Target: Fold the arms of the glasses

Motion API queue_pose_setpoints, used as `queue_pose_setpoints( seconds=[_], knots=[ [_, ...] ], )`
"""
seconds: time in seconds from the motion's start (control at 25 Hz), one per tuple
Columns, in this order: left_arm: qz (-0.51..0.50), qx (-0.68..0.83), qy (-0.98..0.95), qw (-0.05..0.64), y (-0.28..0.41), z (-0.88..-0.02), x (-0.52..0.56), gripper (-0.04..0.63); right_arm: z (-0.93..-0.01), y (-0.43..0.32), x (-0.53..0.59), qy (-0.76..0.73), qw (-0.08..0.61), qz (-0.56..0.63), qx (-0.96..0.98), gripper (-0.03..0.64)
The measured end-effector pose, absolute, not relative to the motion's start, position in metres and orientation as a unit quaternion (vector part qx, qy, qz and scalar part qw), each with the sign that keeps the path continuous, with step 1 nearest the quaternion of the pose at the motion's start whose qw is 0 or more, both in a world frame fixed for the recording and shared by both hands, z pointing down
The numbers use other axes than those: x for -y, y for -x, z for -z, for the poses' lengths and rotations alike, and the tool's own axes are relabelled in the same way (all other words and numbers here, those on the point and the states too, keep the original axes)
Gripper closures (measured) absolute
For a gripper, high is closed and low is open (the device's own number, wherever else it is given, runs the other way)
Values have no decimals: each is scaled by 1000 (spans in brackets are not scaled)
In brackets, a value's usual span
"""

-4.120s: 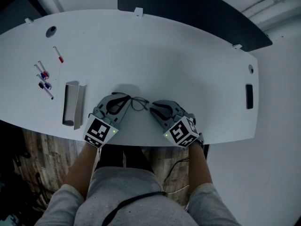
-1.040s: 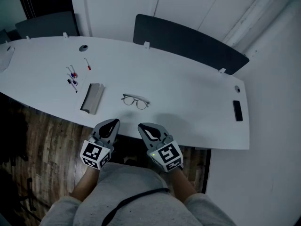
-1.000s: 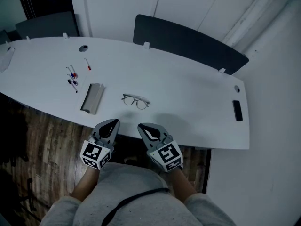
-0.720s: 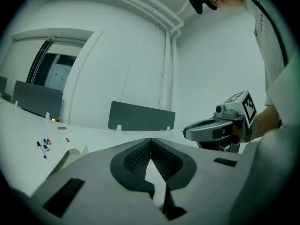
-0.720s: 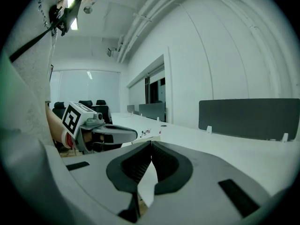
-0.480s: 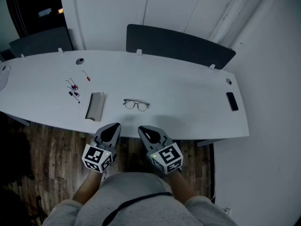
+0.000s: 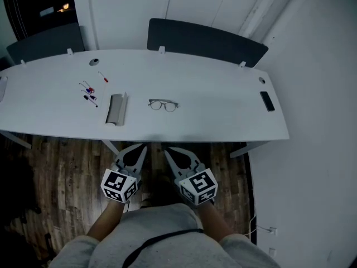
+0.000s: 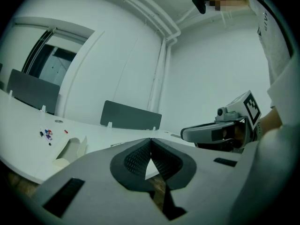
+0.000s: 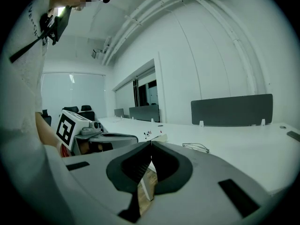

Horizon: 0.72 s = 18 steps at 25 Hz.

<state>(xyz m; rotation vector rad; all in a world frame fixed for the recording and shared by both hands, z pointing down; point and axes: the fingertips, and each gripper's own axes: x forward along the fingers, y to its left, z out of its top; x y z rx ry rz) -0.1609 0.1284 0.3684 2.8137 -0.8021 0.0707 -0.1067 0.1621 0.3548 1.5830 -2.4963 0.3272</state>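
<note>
L gripper [image 7: 143, 146] & R gripper [image 7: 166, 148] sit side by side, low & close in front of the body, tips angled fwd & slightly toward each other, both w/ jaws pressed together, nothing between.

White table [image 7: 223, 102] ahead of left tongs [image 7: 141, 147] and right tongs [image 7: 166, 148]; markers [image 7: 89, 91], open case [image 7: 115, 109] ahead-left; black slab [image 7: 267, 101] ahead-right.
</note>
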Motion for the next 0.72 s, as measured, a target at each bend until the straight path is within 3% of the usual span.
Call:
queue_pose_setpoints(
  seconds=[0.72],
  knots=[
    [-9,252,-961,113,186,-364,-209,580,-347,133,-250,-580,39,-123,805,598]
  ],
)
